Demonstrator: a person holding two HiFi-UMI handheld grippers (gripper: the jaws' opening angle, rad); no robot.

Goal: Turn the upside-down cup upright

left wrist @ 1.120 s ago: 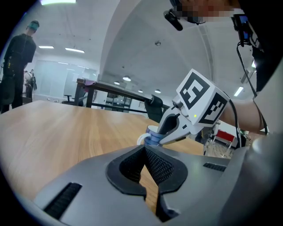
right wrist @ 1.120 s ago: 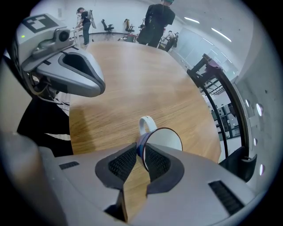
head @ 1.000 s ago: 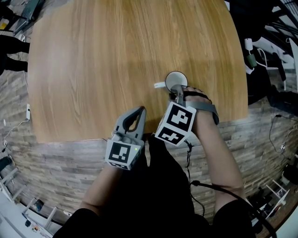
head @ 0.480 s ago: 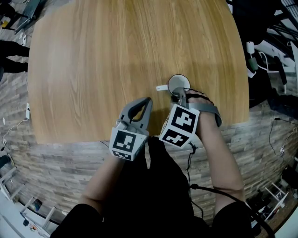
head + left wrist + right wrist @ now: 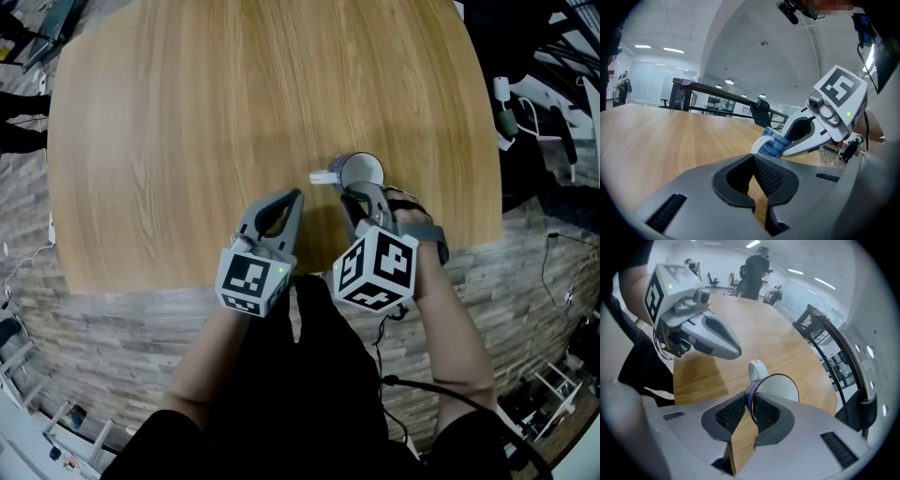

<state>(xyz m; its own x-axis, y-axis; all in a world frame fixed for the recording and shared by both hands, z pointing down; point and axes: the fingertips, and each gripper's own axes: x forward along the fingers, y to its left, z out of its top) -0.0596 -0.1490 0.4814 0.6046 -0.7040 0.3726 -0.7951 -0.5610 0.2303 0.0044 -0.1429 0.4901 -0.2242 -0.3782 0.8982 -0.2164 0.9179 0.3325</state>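
The cup (image 5: 360,172) is blue outside, white inside, with a white handle pointing left. It is near the table's front edge and tilted; in the right gripper view its open mouth (image 5: 780,387) faces away from the gripper. My right gripper (image 5: 362,195) has the cup's rim between its jaws, which are closing with the pads pressing the wall (image 5: 750,401). My left gripper (image 5: 292,201) is shut and holds nothing, just left of the cup, above the table. In the left gripper view the cup (image 5: 769,144) shows beyond the shut tips (image 5: 757,164).
The round wooden table (image 5: 187,112) stretches away behind the cup. Its front edge runs just under both grippers, with a plank floor (image 5: 122,328) below it. Cables and equipment (image 5: 553,112) lie beyond the table's right side.
The right gripper's marker cube has swung back toward me and the cup has tipped with it. The left gripper has shifted a little right and forward, closer to the cup.
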